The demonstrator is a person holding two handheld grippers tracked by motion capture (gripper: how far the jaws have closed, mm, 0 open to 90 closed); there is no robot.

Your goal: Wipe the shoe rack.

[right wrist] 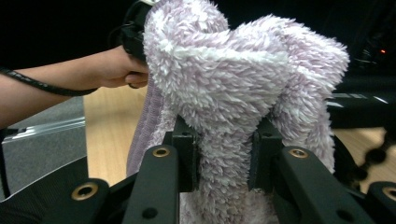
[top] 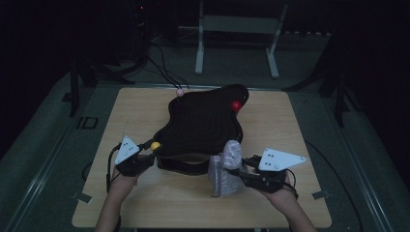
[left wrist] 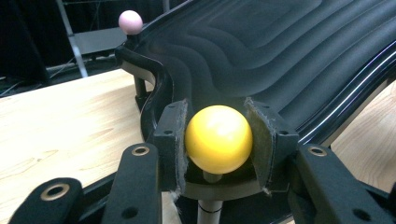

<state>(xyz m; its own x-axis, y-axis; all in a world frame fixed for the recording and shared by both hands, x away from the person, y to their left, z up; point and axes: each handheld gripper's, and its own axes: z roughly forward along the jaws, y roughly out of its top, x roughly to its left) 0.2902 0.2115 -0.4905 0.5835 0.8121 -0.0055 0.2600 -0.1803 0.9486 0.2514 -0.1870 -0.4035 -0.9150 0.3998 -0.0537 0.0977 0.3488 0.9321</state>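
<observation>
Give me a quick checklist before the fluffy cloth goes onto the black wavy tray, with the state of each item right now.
1. Right hand-held gripper clamped on the fluffy lilac cloth: ok, pads pinch a fold.
2. Left hand-held gripper steadying the tray by the yellow ball: ok, pads sit against both sides of it.
3. Black wavy tray resting on the wooden table: ok.
4. Cloth clear of the table: not ok, its lower end hangs to the tabletop in the high view.
5. Red ball and pink ball in place at the far corners: ok.
6. Tray surface dirty or clean: cannot tell, too dark.
</observation>
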